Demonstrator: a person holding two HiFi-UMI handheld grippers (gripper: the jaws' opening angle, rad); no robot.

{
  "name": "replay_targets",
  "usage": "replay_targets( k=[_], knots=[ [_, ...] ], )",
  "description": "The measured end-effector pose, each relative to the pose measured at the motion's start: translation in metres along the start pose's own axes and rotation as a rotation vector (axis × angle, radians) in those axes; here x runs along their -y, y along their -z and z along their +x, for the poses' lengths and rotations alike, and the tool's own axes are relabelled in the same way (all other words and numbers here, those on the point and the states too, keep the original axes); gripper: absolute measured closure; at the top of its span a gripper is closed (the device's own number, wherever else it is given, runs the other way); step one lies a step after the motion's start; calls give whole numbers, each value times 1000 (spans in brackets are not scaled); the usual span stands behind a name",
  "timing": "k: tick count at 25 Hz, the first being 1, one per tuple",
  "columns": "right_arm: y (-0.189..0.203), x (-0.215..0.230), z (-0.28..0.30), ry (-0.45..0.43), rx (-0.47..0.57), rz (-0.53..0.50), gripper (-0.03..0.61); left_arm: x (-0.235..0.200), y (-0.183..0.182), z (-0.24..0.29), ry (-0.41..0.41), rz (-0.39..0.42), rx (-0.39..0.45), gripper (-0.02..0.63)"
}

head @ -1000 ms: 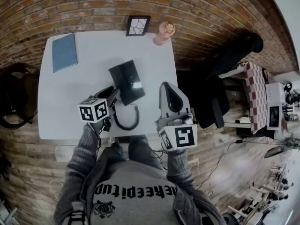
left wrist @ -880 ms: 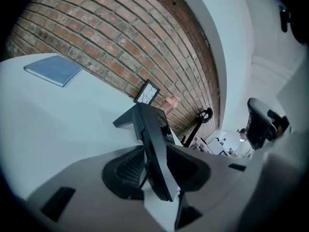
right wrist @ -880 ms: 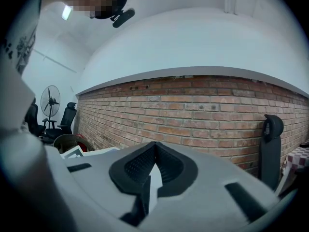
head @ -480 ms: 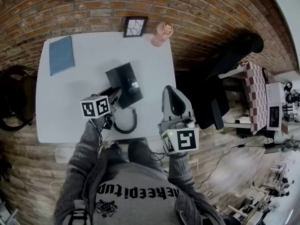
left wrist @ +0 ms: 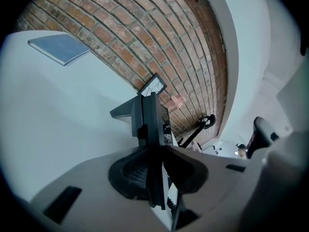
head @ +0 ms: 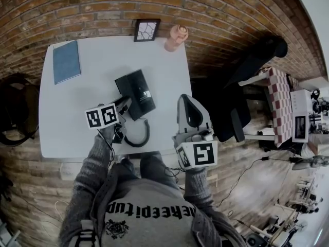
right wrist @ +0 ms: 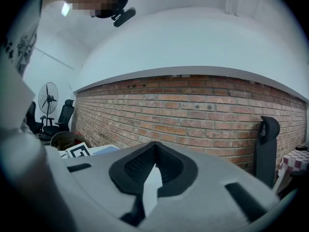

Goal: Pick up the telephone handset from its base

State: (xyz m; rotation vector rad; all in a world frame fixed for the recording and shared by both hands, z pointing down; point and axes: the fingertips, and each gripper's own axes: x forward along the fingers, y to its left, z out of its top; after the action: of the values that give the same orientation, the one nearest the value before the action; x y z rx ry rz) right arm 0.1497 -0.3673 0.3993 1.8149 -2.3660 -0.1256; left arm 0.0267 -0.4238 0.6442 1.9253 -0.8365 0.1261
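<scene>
Nearest in, the right gripper (right wrist: 153, 153) hangs off the near edge of the bench (head: 92, 86), fingers pressed together on nothing, so it's out of play. Next comes the coiled cord (head: 140, 136), looped on the bench just in front of the phone. Lift too fast and it may go taut and drag the base (head: 138, 92) along.

Now the action: the left gripper (left wrist: 153, 153) has its fingers (left wrist: 126, 170) closing with the telephone handset (left wrist: 148, 114) between them, pads seemingly on both its flanks. The handset lies along the base's left side, not yet lifted. The hold looks to sit toward the handset's near end, so it could tip or slide out on the way up.

Farther back lies a blue notebook (head: 67, 60). By the brick wall stands the only container, a pink cup (head: 176, 36), contents impossible to see from here. It is well apart from the phone, near a small framed picture (head: 146, 30).
</scene>
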Motion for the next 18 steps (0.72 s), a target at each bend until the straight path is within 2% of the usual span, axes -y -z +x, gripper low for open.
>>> replay_targets(
  k=[2,9,18],
  knots=[
    [-2,-1,-1,-2,3,-2,573,5,0,-2,6,10,0,534],
    [-8,-4,-3,-7,19,-8,574,29,-11,-16,39,123,24,545],
    [-21,-13,-1,-28,57,-12,574,60,-40,-59,35,263,130,546]
  ],
)
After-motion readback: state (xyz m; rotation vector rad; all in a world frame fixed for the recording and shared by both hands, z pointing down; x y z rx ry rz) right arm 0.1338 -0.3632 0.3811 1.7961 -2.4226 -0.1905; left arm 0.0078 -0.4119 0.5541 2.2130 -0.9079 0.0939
